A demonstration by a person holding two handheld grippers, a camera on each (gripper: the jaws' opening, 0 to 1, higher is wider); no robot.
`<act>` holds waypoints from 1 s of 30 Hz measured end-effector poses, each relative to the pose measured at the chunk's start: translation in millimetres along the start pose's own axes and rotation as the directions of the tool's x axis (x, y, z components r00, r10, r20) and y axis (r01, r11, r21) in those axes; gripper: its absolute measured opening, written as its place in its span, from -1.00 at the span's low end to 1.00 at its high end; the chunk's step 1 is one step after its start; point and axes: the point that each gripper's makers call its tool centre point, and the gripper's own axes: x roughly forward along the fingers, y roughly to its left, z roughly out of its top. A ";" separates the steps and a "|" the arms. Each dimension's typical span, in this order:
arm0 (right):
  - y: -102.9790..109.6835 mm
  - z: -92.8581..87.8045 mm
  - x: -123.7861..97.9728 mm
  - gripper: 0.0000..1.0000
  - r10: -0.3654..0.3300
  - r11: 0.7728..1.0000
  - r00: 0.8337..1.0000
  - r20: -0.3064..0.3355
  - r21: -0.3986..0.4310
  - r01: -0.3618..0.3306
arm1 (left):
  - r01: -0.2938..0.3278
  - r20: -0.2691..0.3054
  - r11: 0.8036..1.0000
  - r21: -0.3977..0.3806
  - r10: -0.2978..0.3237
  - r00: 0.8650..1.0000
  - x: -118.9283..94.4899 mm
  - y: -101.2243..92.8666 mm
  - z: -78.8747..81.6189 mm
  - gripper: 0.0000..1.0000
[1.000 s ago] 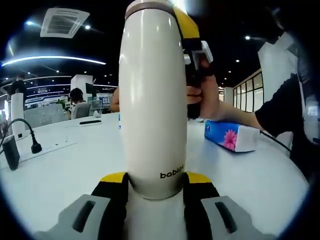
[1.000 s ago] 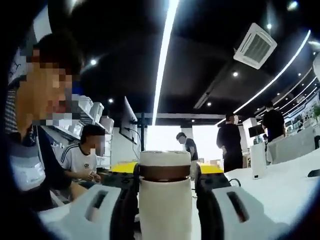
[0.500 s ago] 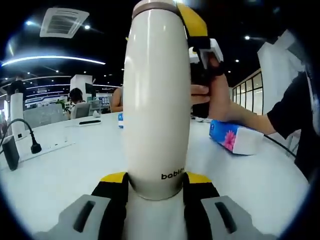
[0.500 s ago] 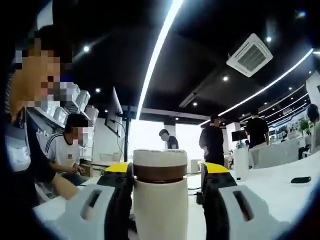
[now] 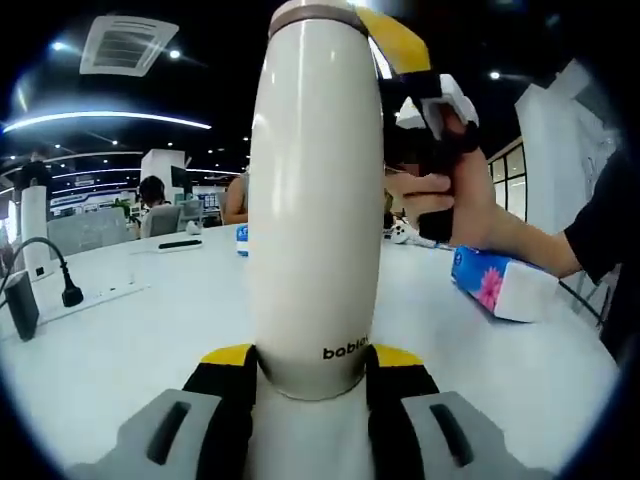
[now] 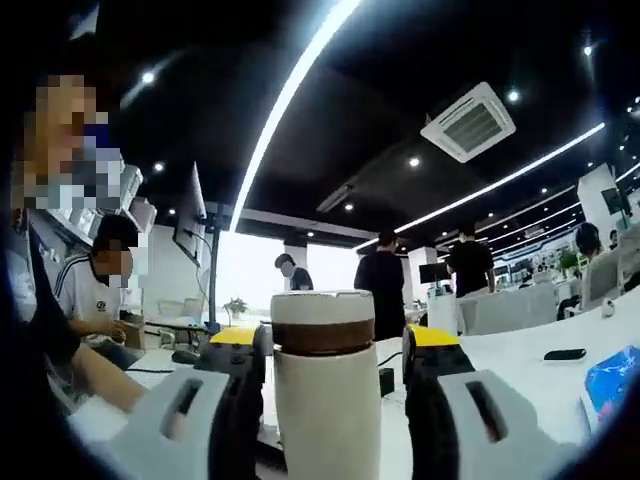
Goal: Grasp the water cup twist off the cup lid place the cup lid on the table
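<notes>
Left gripper view is showing the left gripper point(image 5: 310, 375) clamping the base of a tall cream water cup point(image 5: 315, 200), its yellow-tipped jaws pressing in on both sides just below the printed lettering. The cup is standing upright above a white table point(image 5: 120, 340), held up in the jaws; whether its bottom is touching the table I cannot tell. Up at the top, the right gripper point(image 5: 415, 75) is reaching in from the right, with the person's hand point(image 5: 450, 195) wrapped round its handle. A tissue pack point(image 5: 500, 285) with a pink flower is lying on the table to the right, and a black plug and cable point(image 5: 65, 285) are sitting at the far left.

Right gripper view is looking along the right gripper's point(image 6: 325, 350) jaws, which are closing on the cup lid point(image 6: 322, 310), the cream cap above a brown band. The jaws are sitting tight against both sides of it, so I'd say it is holding the lid. People are standing and sitting in the office behind.

The cup looks like a steel vacuum flask: rigid, smooth and glossy, so likely slippery under a twist and not fragile. It is tall and narrow, so a low grip alone would let it lever about; holding base and cap at once seems sensible. The lid is short, so the hold belongs squarely on its straight side, above the band. The lid appears still seated, so the unscrewing is not finished.
</notes>
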 end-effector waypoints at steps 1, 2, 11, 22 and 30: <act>2.6 -0.1 -0.8 0.14 -0.010 1.000 1.000 -0.001 -0.001 0.010 | 0.000 0.000 1.000 0.000 0.000 1.000 -0.1 0.0 0.0 -0.10; 4.5 0.2 -1.5 0.14 -0.017 1.000 1.000 -0.001 0.000 0.017 | -0.001 0.000 1.000 0.000 0.001 1.000 -0.1 0.1 0.0 -0.10; 10.1 1.5 -7.4 0.12 -0.145 0.986 0.989 -0.011 -0.080 0.144 | -0.008 -0.001 1.000 -0.002 0.008 1.000 -1.0 0.6 -0.2 -0.10; 19.7 8.7 -4.6 0.12 -0.203 0.975 0.979 0.018 -0.094 0.203 | -0.008 -0.001 1.000 -0.002 0.008 1.000 -1.5 0.9 -0.1 -0.10; 18.2 16.8 -4.0 0.12 -0.225 0.970 0.973 0.049 -0.078 0.228 | -0.008 -0.001 1.000 -0.002 0.008 1.000 -2.1 0.1 0.0 -0.10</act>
